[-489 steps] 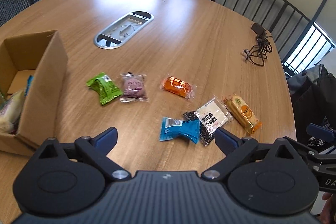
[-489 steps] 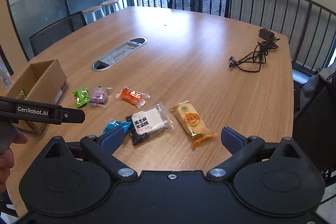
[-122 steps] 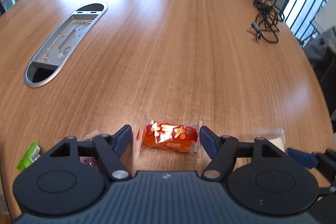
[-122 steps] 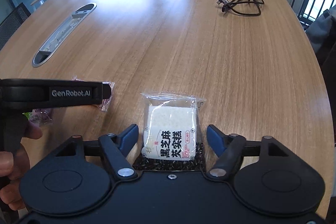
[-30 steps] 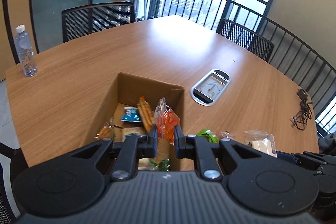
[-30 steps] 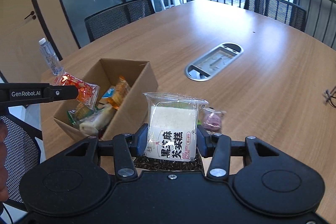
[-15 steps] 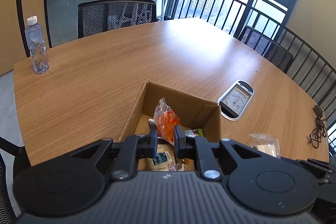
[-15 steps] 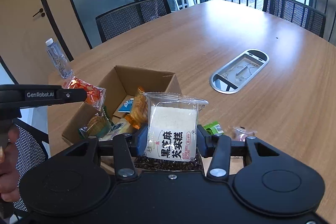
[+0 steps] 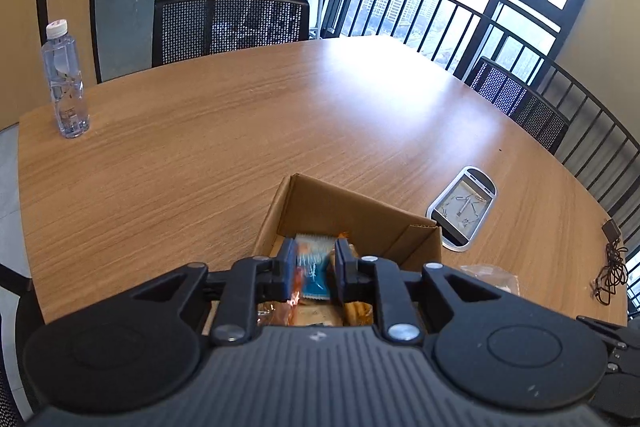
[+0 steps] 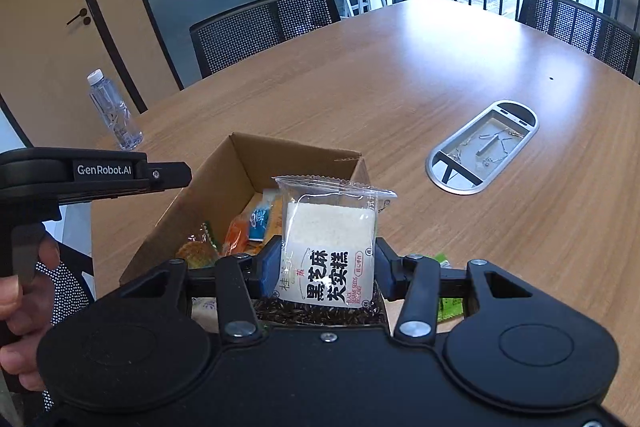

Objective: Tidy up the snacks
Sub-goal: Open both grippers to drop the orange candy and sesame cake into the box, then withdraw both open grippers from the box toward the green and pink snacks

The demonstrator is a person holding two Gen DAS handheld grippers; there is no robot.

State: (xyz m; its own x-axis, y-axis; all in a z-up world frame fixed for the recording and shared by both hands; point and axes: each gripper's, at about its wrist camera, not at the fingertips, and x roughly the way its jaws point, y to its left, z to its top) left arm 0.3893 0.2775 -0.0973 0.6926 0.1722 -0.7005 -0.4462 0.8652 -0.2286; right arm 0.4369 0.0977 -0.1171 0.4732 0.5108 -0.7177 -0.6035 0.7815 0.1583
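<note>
White cake packet [image 10: 328,247] sits clamped upright in right hand-held gripper [image 10: 326,271], held over the near edge of the cardboard box [image 10: 192,219], not dropped yet. Left hand-held gripper [image 9: 313,267] is over the box with its jaws just opening and a small gap between them. Nothing is pinched; an orange blur low by the left pad looks like a wrapper on its way down. Orange packet [image 10: 236,233] and blue packet [image 10: 259,221] lie in the box among other snacks. Green packet [image 10: 448,303] is on the worktop [image 10: 400,87] just beside the box, mostly hidden. Judgement: well along. Left to do: release the cake packet, fetch the green one, plus any strays out of view.
</note>
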